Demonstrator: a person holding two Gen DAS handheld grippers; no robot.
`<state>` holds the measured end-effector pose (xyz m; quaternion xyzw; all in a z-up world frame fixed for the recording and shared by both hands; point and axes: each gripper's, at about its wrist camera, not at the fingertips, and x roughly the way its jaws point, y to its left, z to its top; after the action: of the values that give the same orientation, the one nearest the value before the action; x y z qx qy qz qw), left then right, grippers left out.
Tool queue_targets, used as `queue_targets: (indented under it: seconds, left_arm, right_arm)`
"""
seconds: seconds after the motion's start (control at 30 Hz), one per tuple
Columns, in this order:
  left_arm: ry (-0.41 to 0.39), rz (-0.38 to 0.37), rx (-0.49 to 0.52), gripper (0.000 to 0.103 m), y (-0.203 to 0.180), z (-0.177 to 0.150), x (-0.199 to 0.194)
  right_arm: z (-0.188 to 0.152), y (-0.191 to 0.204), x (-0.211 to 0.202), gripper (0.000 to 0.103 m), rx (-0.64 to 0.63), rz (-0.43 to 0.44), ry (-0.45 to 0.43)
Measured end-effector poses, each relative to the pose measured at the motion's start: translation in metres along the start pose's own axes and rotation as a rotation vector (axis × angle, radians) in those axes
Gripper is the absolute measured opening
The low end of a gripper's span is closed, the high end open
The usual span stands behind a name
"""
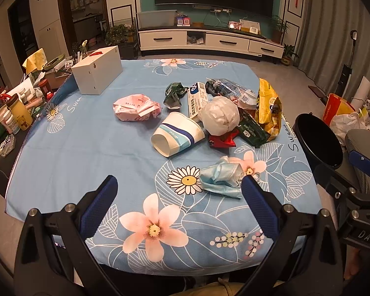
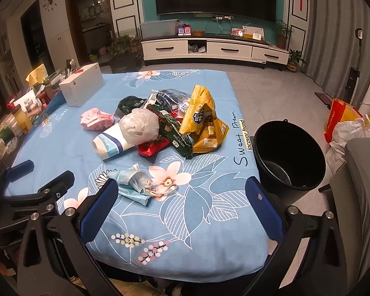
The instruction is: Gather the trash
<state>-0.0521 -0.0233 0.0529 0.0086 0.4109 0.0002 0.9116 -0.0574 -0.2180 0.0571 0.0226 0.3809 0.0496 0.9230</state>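
Hovering spread wide and empty, both grippers, left gripper [image 1: 178, 192] and right gripper [image 2: 182, 194], risked snagging only an ear loop of the crumpled pale-blue face mask [image 2: 133, 186] nearest, dropping it short of the black plastic bucket [image 2: 289, 155] at right.

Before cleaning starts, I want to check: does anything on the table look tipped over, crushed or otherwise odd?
Yes. The paper cup lies on its side against the trash pile, its open mouth squashed out of round. A crumpled blue face mask lies apart from the pile, nearer the table edge. Nothing looks spilled.
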Motion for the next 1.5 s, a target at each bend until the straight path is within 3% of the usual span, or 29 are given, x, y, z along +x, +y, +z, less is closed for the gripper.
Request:
queue_targets:
  seconds: [0.63,0.8,0.97,1.13,1.2,1.27,1.37,1.5]
  left_arm:
    - [0.011,-0.006,0.010,0.100,-0.005,0.001,0.005]
    - [0.020,-0.018,0.005,0.100,-0.004,0.001,0.009]
    - [0.021,-0.095,-0.043,0.100,0.011,-0.001,0.015]
    - [0.054,-0.212,-0.139,0.100,0.035,-0.015,0.038]
    - [0.081,-0.219,-0.167,0.100,0.043,-0.022,0.050]
    - [0.092,-0.217,-0.184,0.100,0.048,-0.029,0.061]
    - [0.107,-0.270,-0.218,0.100,0.053,-0.034,0.075]
    - [0.082,-0.305,-0.186,0.100,0.046,-0.031,0.083]
  right_arm:
    - [-0.001,0.000,0.001,0.101,0.005,0.001,-0.012]
    - [0.001,-0.004,0.007,0.101,0.008,-0.002,0.028]
    - [-0.004,-0.009,0.017,0.101,-0.009,0.045,0.041]
    - [-0.021,-0.009,0.035,0.101,-0.012,0.164,0.101]
    - [-0.027,-0.004,0.044,0.101,-0.056,0.178,0.077]
    - [-0.033,0.000,0.058,0.101,-0.092,0.199,0.135]
    - [-0.041,0.010,0.072,0.100,-0.110,0.277,0.138]
    - [-0.041,0.017,0.090,0.099,-0.141,0.265,0.143]
